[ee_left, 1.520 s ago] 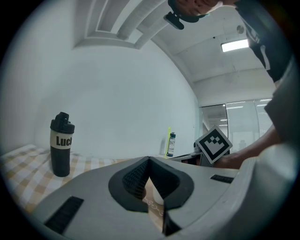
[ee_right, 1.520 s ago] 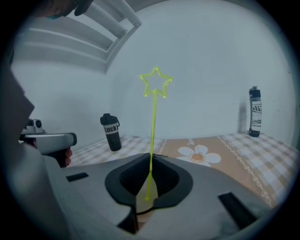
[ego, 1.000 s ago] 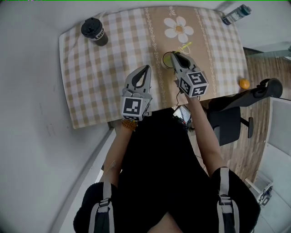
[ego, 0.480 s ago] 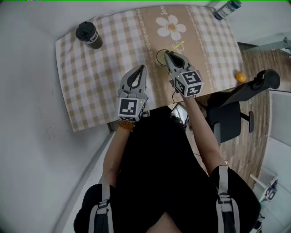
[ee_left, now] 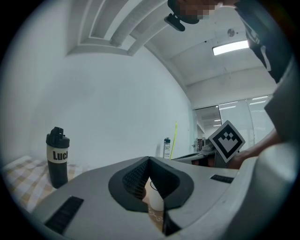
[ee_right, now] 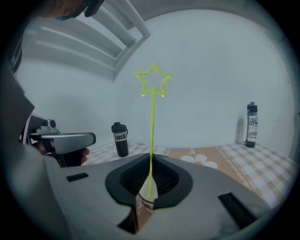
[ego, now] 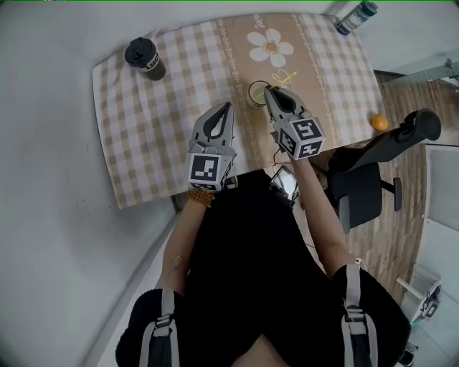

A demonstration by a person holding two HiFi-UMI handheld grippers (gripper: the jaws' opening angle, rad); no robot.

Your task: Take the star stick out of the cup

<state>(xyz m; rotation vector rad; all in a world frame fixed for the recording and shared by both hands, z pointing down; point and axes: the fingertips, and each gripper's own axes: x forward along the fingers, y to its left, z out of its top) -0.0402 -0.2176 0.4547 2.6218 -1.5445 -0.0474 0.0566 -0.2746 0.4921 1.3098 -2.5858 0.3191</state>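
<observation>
My right gripper [ego: 271, 92] [ee_right: 150, 161] is shut on the thin yellow star stick [ee_right: 152, 122], which stands upright with its star at the top. In the head view the star stick [ego: 284, 76] slants out over the pale cup [ego: 257, 93]. The cup [ee_right: 144, 201] shows just below the jaws, and I cannot tell whether the stick's lower end is still inside it. My left gripper [ego: 228, 107] [ee_left: 149, 160] hovers to the left of the cup, shut and with nothing in it. Through its jaws I see the cup [ee_left: 156, 200] and, further right, the stick [ee_left: 173, 140].
A black lidded tumbler [ego: 145, 57] [ee_right: 120, 139] stands at the far left of the checked tablecloth [ego: 172, 107]. A bottle [ego: 355, 16] [ee_right: 251, 125] is at the far right corner. An orange [ego: 379, 122] and a black office chair [ego: 373, 179] are off the table's right side.
The right gripper has risen slightly with the star stick in it. The left gripper has also lifted a little beside the cup.
</observation>
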